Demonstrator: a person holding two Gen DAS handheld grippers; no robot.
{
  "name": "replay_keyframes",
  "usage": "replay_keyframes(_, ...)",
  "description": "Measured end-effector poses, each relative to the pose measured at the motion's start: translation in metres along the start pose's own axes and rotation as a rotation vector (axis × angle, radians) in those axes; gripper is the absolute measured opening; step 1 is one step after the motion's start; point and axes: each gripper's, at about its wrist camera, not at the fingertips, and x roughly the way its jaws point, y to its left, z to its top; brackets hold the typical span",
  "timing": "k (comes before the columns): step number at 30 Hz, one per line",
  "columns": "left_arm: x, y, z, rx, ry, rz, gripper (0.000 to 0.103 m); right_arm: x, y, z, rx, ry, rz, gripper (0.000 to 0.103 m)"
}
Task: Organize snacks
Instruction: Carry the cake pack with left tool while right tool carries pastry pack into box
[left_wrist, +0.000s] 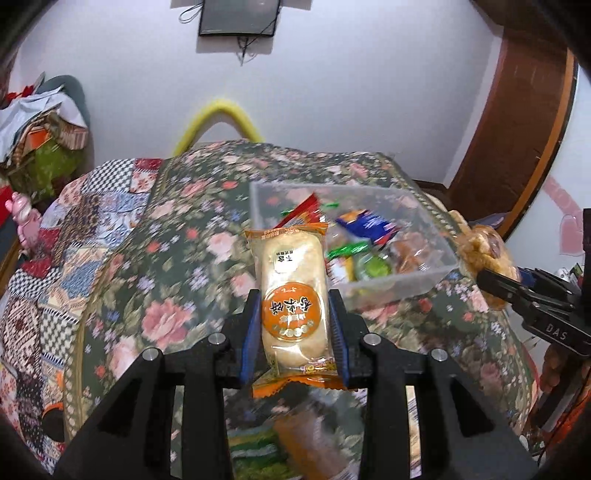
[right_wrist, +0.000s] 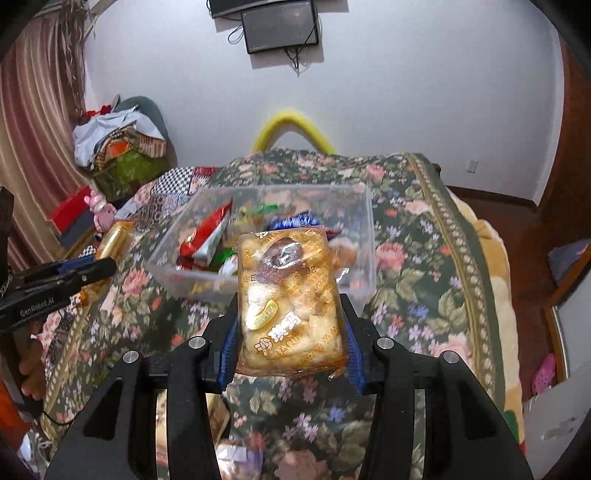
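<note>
the left gripper (left_wrist: 293, 325) is pinched on a bun pack (left_wrist: 293, 295), orange-labelled, held lengthwise between the blue pads (left_wrist: 248, 332); the right gripper (right_wrist: 291, 332) is pinched on a biscuit pack (right_wrist: 290, 306), clear with gold print. both packs are held in the air above the floral cloth (right_wrist: 406, 258), short of the clear tub (right_wrist: 371, 236), where other snacks are already kept. the carrying step is judged to be in hand; next, each pack must be brought over the rim and let go. "genrobot.ai" and "das" are read on the grippers; the pack lettering is chinese, mostly blurred
</note>
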Motion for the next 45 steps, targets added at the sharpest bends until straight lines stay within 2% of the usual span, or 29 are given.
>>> replay_keyframes(14, 0.045, -0.043, 0.035, 0.064, 0.006, -0.054, 0.034, 0.028, -0.016, 0.031, 0.037, -0.041, -0.004, 0.044)
replay_keyframes(21, 0.07, -0.058, 0.046, 0.089, 0.021, -0.073, 0.034, 0.054, -0.026, 0.043, 0.038, -0.021, -0.022, 0.044)
replay_keyframes(25, 0.085, -0.065, 0.047, 0.095, 0.041, -0.097, 0.034, 0.072, -0.033, 0.047, 0.064, 0.012, 0.003, 0.044)
replay_keyframes(35, 0.123, -0.062, 0.048, 0.06, 0.11, -0.097, 0.034, 0.107, -0.039, 0.045, 0.067, 0.068, -0.025, 0.044)
replay_keyframes(45, 0.131, -0.061, 0.046, 0.053, 0.147, -0.087, 0.039, 0.099, -0.042, 0.049, 0.087, 0.057, -0.008, 0.047)
